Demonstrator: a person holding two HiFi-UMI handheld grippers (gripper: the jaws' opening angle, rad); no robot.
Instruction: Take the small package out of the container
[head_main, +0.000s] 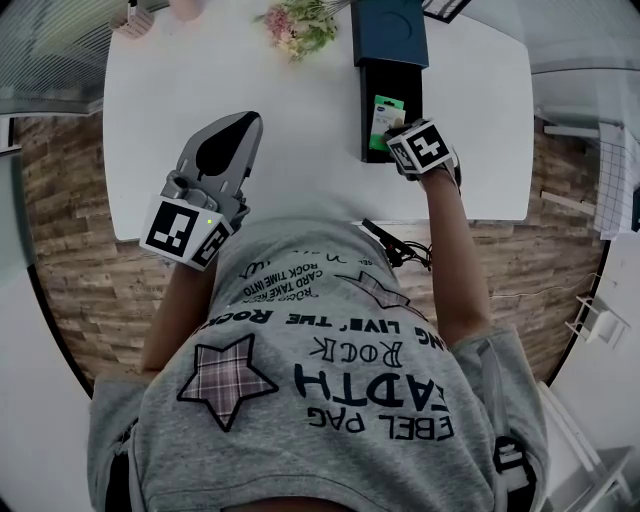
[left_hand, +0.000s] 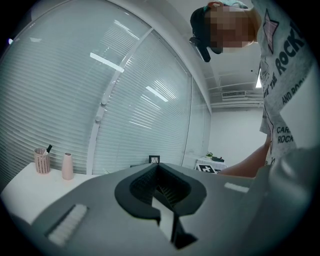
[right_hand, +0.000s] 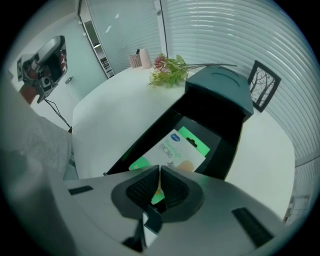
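A dark container (head_main: 390, 70) lies on the white table (head_main: 280, 150) at the far right, its long black tray (right_hand: 150, 137) pulled open toward me. In the tray lies the small green-and-white package (head_main: 384, 113) (right_hand: 181, 149). My right gripper (head_main: 402, 140) (right_hand: 159, 176) reaches into the tray's near end and is shut on the package's near green edge. My left gripper (head_main: 244, 124) (left_hand: 157, 168) hovers over the table's front left, away from the container, shut with nothing between its jaws.
A bunch of flowers (head_main: 298, 26) (right_hand: 170, 73) lies left of the container's far end. A pink holder (left_hand: 42, 161) and a pink vase (left_hand: 67, 166) stand at the table's far corner. A small framed picture (right_hand: 263, 84) stands behind the container. Black cables (head_main: 396, 246) hang by the table's front edge.
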